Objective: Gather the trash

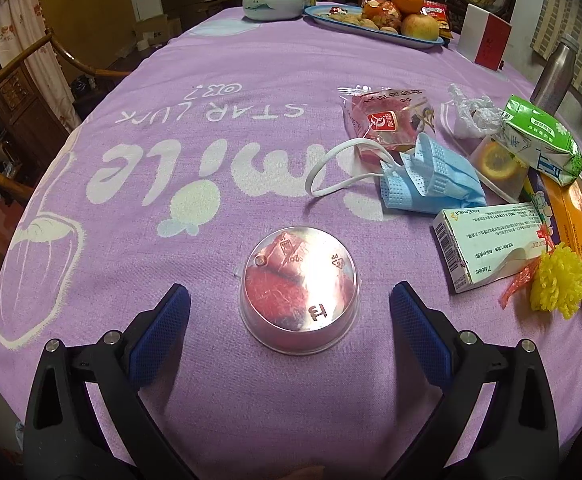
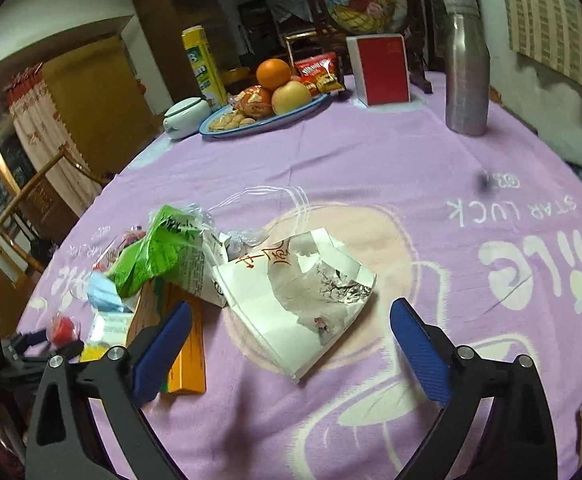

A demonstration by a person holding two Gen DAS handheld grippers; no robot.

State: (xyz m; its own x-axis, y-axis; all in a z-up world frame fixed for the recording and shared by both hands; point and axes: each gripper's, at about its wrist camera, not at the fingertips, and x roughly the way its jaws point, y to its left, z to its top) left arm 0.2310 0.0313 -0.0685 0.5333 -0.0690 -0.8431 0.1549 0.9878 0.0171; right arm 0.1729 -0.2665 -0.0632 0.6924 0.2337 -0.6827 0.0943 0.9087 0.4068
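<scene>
Both grippers' jaws stand apart, left gripper [image 1: 290, 308] flanking an upturned plastic cup [image 1: 300, 291], right gripper [image 2: 291, 320] facing a torn paper bag [image 2: 297, 300].

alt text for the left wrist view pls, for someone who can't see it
The open left tool frames an upside-down clear plastic cup on a purple tablecloth, its pads clear of the cup. To the right lies a trash pile: blue face mask, white medicine box, green packet. A fruit tray sits at the far edge.
</scene>
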